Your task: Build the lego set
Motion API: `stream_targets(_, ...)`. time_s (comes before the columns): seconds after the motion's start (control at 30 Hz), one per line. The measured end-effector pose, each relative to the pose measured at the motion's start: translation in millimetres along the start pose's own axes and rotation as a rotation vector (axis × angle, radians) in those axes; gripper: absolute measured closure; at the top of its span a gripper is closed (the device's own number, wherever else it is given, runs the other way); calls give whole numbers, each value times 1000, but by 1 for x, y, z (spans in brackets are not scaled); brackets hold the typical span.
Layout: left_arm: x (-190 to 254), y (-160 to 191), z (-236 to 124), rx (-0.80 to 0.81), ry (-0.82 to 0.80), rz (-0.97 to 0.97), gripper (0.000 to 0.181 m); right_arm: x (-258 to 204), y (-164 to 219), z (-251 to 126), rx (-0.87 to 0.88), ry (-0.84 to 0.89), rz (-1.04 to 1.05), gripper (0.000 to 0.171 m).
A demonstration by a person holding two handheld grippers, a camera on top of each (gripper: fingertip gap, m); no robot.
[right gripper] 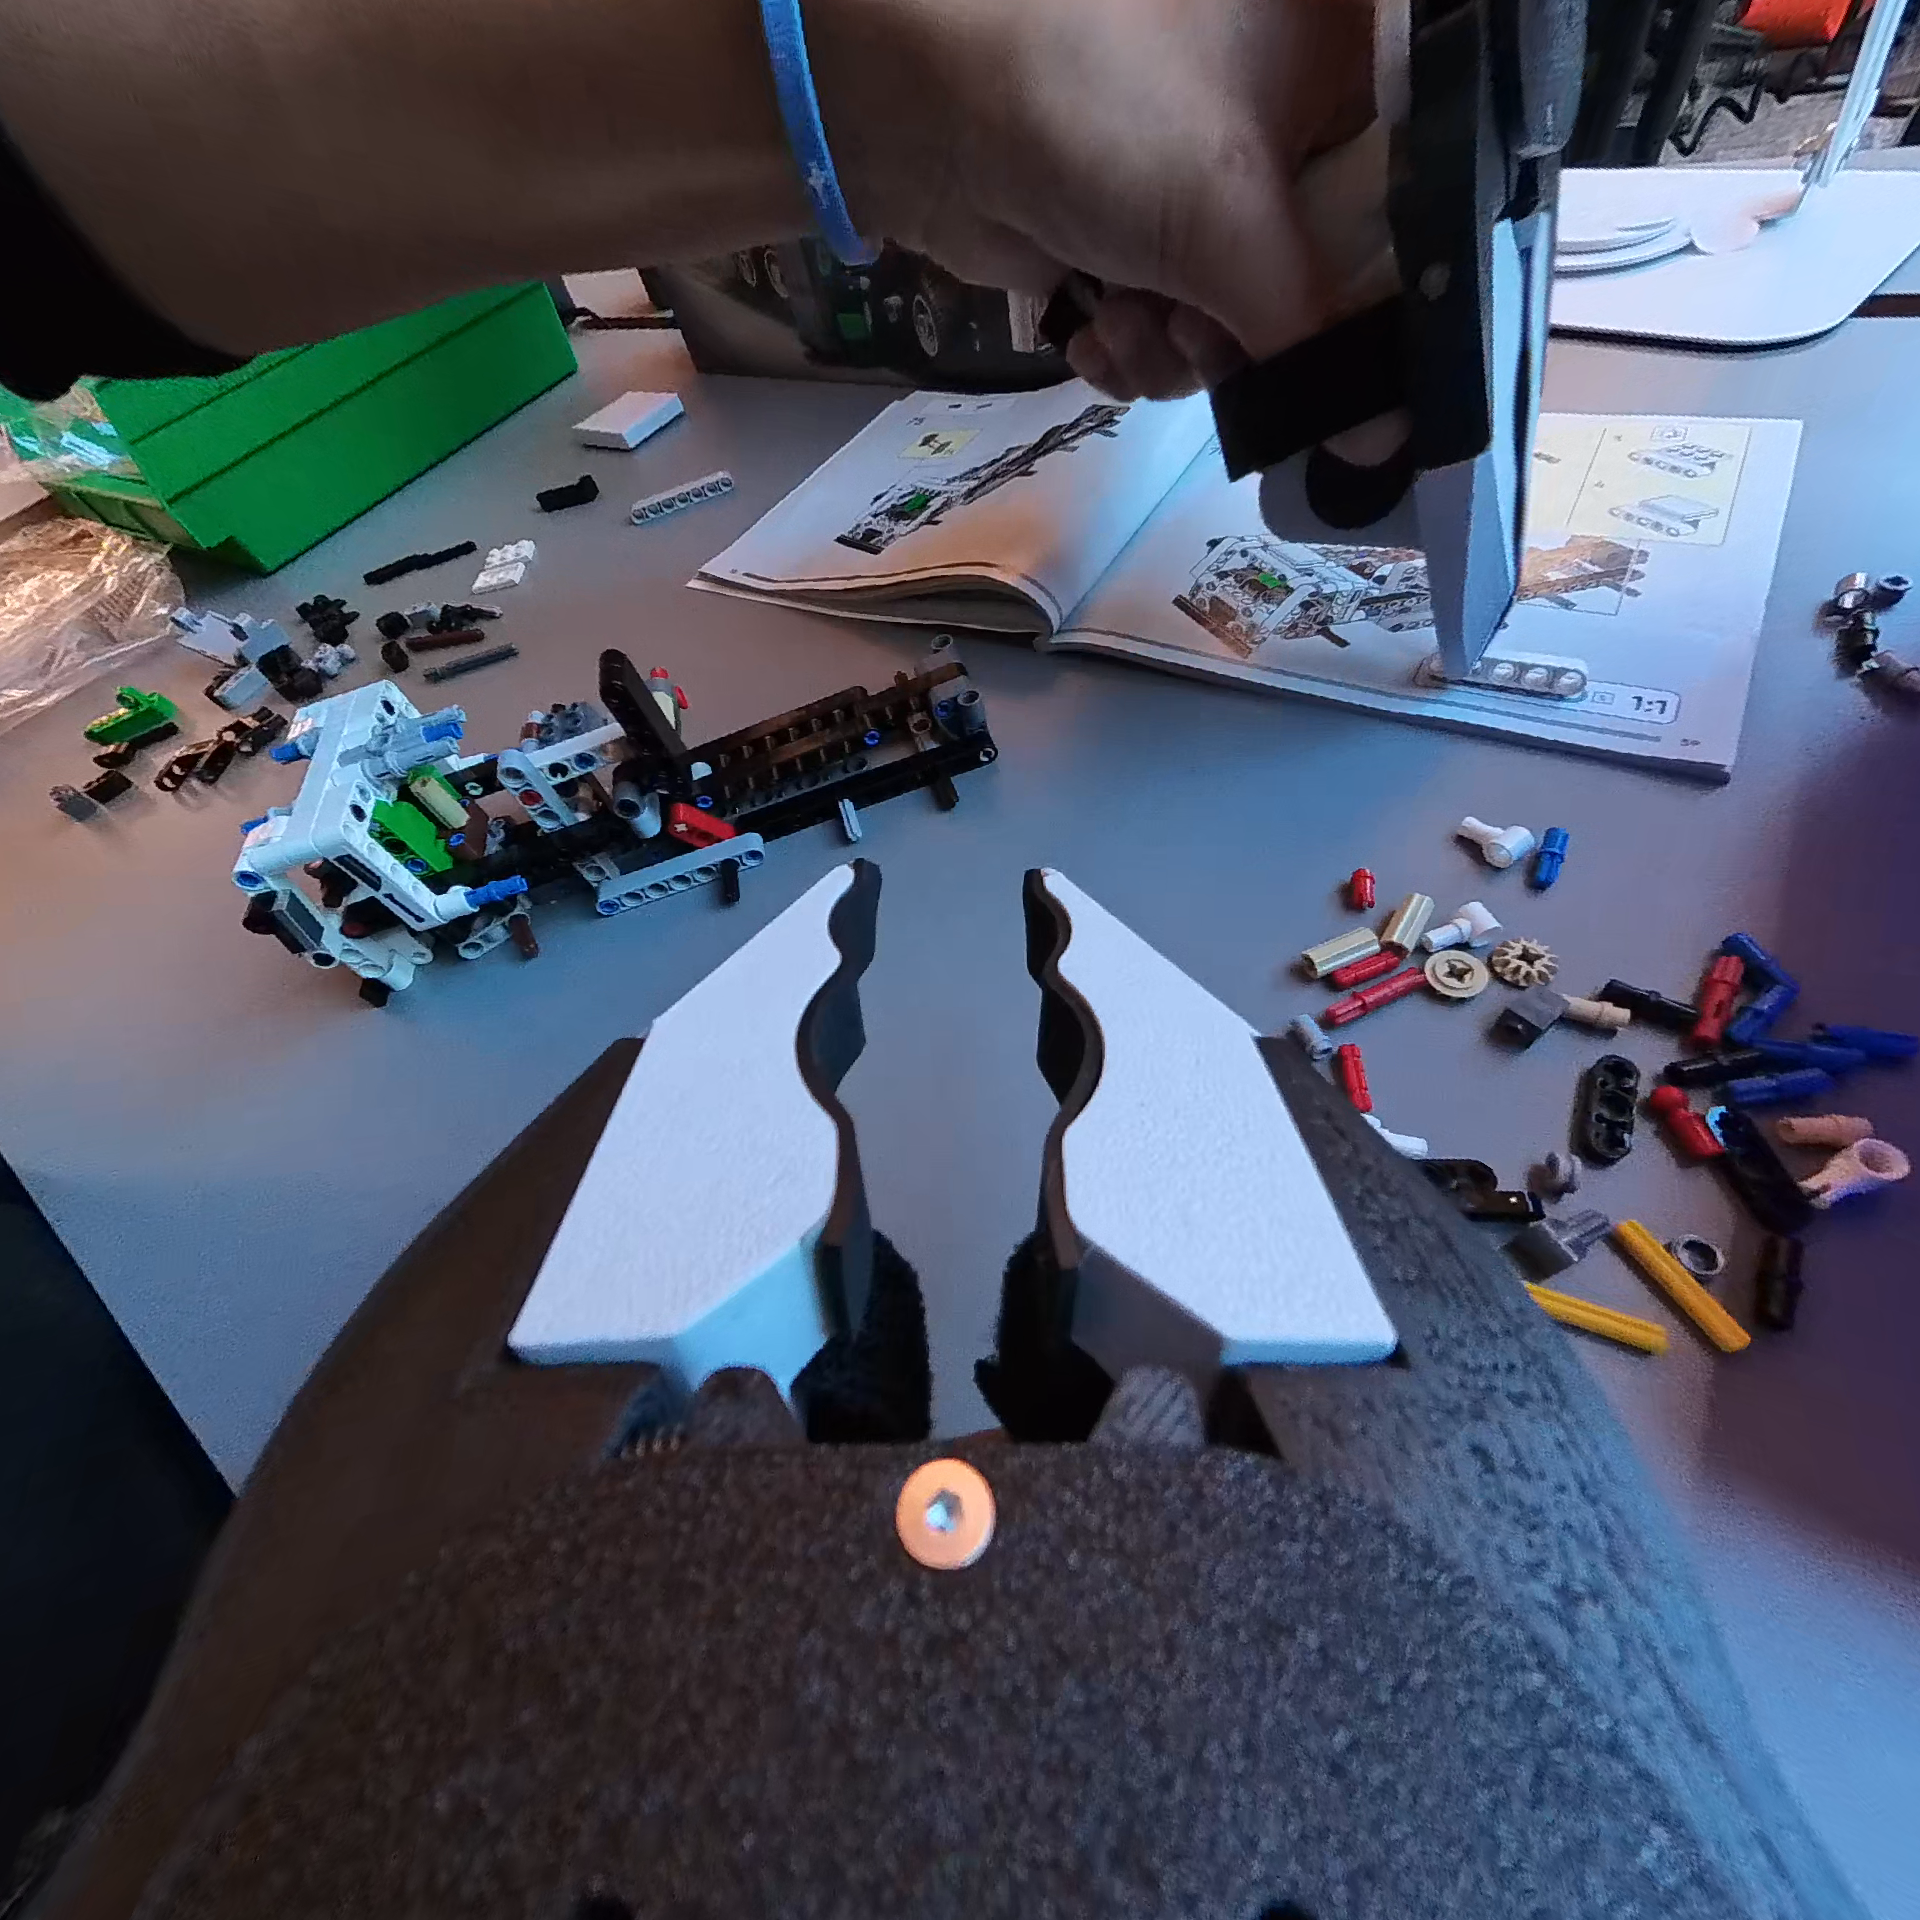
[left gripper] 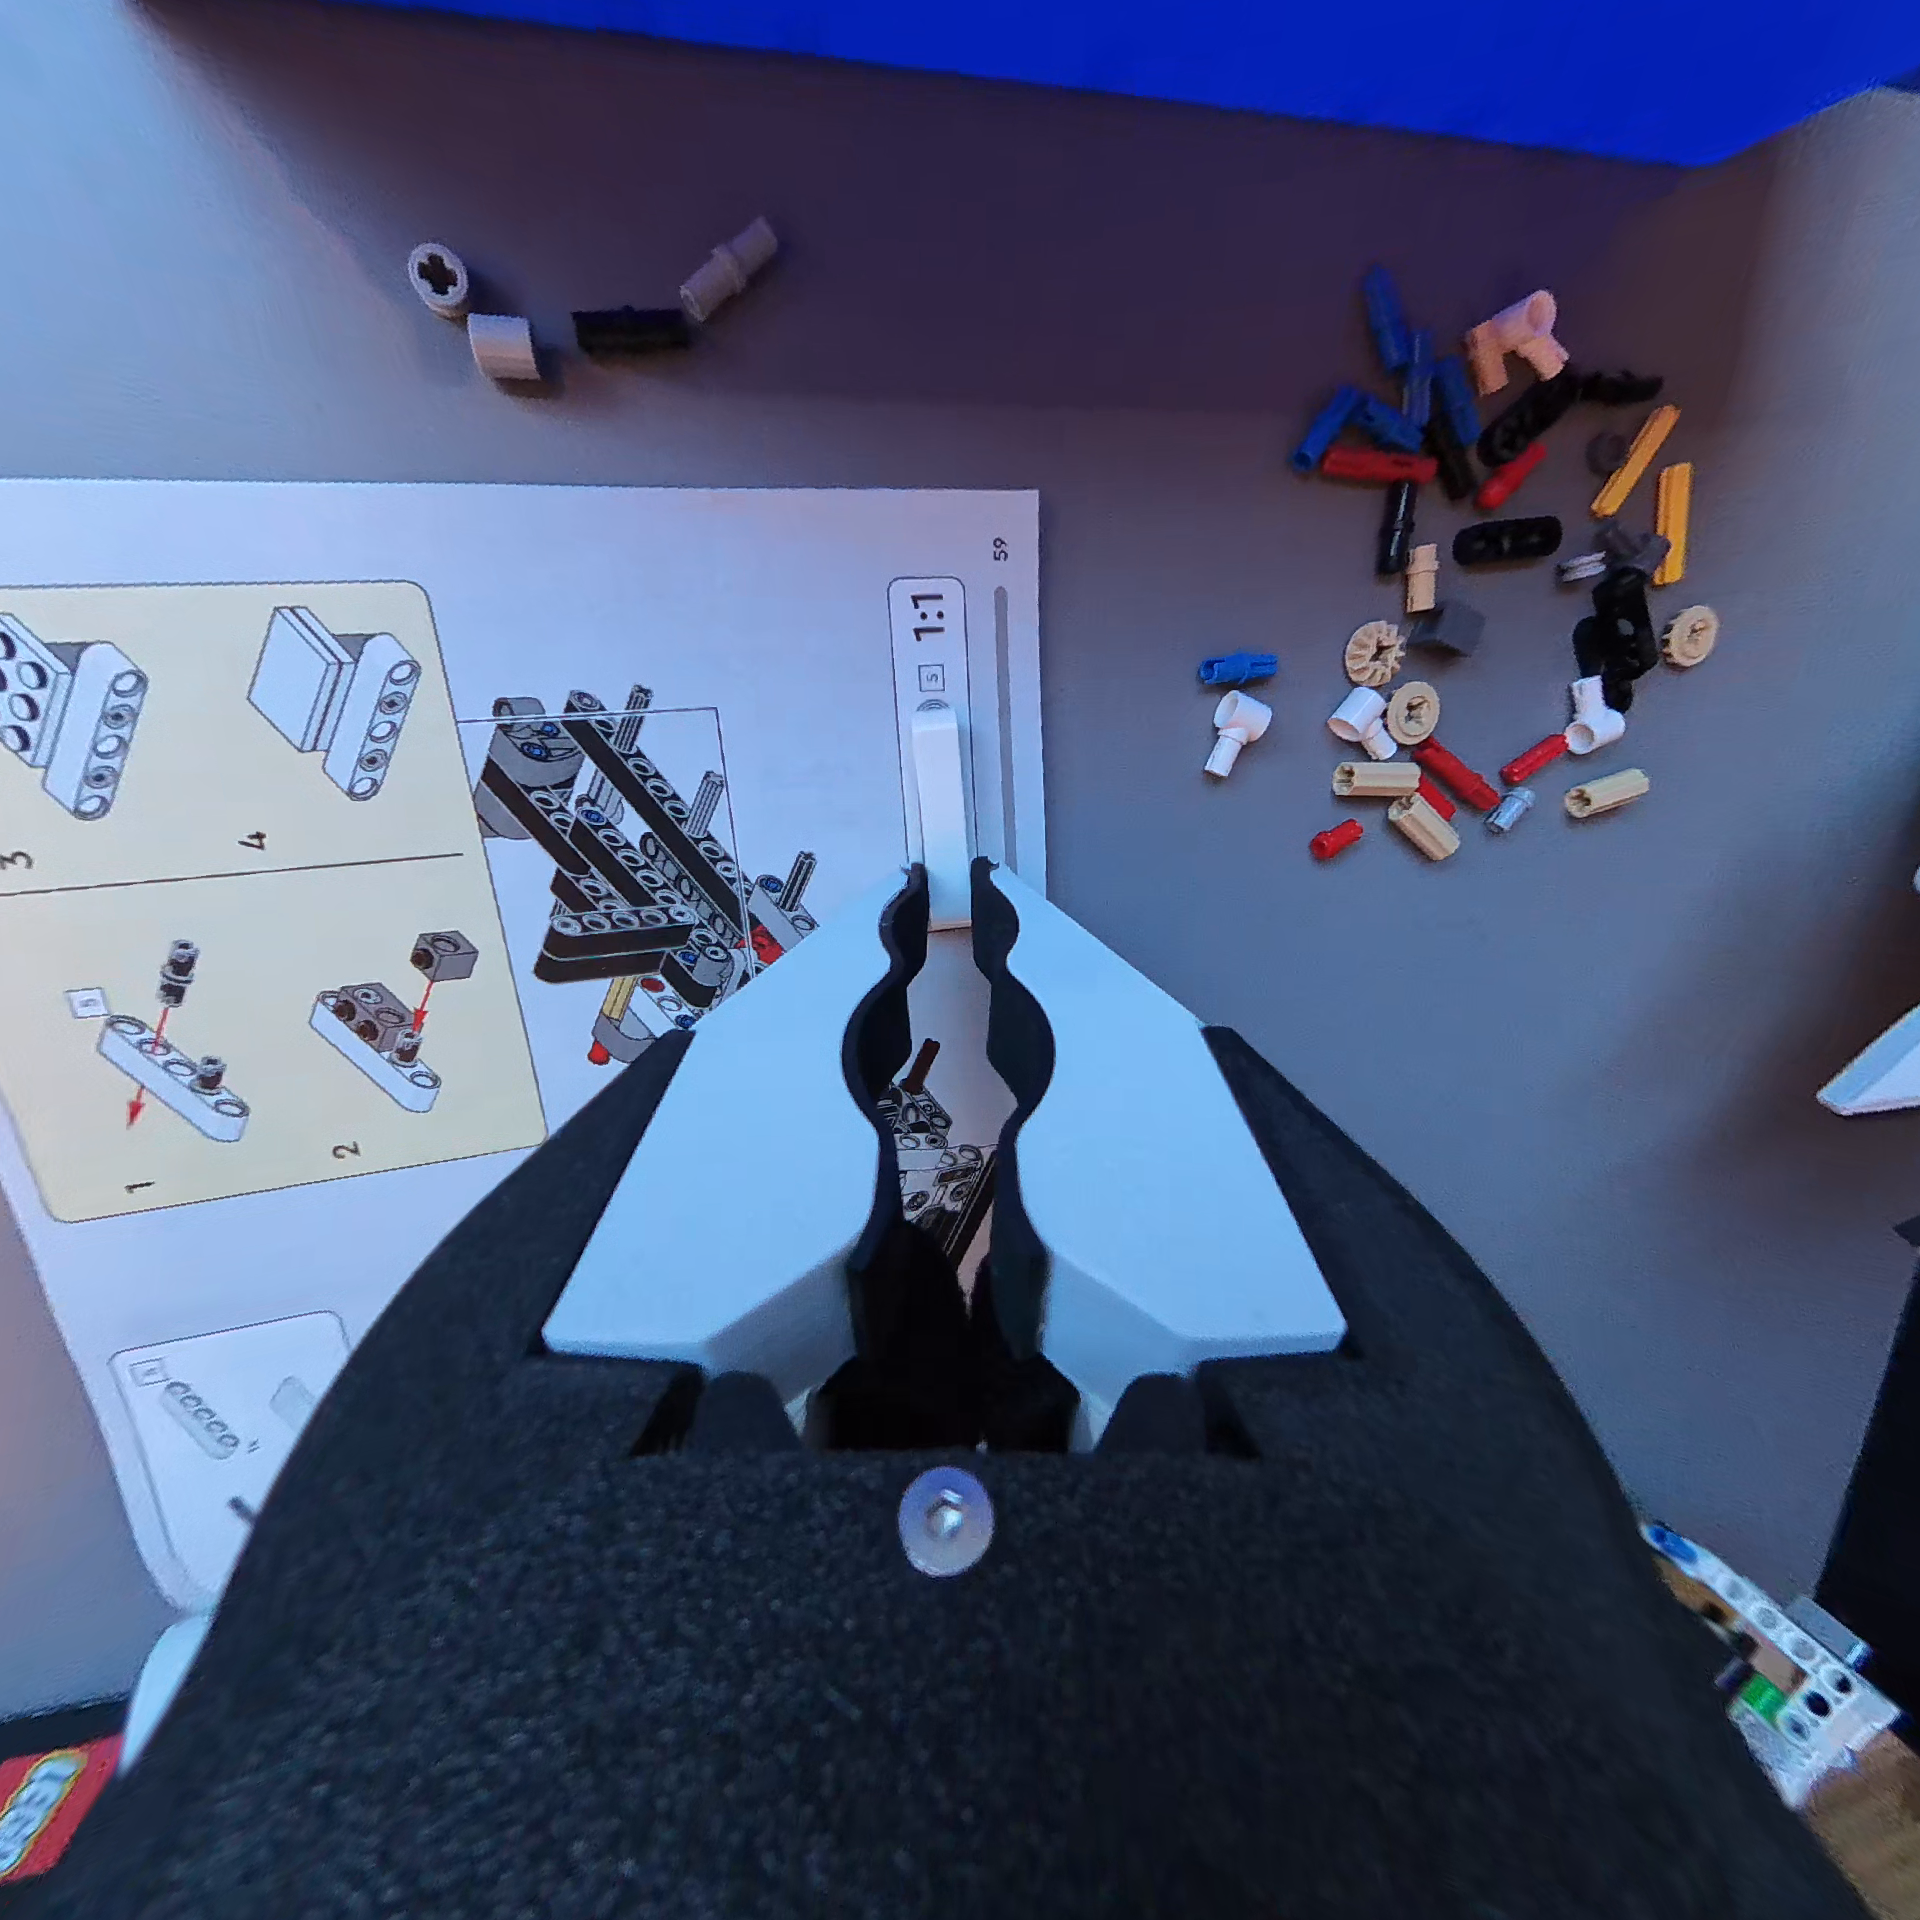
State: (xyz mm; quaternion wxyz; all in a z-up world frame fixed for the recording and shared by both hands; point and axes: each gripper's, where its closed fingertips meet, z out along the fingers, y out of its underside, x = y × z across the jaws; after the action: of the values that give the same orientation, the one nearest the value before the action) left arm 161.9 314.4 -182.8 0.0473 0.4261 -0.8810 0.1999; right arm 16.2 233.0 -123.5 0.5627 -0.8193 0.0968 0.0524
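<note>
My left gripper (left gripper: 945, 875) points down at the open instruction booklet (left gripper: 623, 561). It is shut on one end of a white beam (left gripper: 940, 795) that lies flat on the size-scale drawing at the page's edge. The right wrist view shows the same gripper (right gripper: 1465, 655) held by a hand, with the white beam (right gripper: 1522, 676) on the booklet (right gripper: 1143, 613). My right gripper (right gripper: 951, 878) is open and empty, above bare table. The partly built white, black and green model (right gripper: 520, 821) stands to its left.
A heap of loose pins, axles and connectors (left gripper: 1475, 623) lies right of the booklet and also shows in the right wrist view (right gripper: 1621, 1060). A few grey and black pieces (left gripper: 592, 291) lie beyond the booklet. A green box (right gripper: 343, 416), a plastic bag (right gripper: 73, 603) and more small parts (right gripper: 260, 675) sit at the far left. The tips of one gripper are about 20 cm away from the tips of the other.
</note>
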Motion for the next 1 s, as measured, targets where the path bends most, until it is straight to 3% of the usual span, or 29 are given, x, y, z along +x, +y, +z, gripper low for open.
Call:
stream_targets(0.37,6,1,-11,19,-93,14,174,-1,2,-1,-7,-14,-7,143)
stream_targets(0.5,73,17,-84,278,-158,-108,174,14,-4,-17,18,0,18,143)
stream_targets(0.6,141,48,-106,434,-183,-229,174,31,-4,-27,27,14,31,142)
stream_targets(0.8,230,90,-51,412,-219,-375,174,31,9,-22,-47,-31,-27,142)
stream_targets(1.0,249,124,5,215,-268,-423,174,15,17,-3,-111,-63,-110,142)
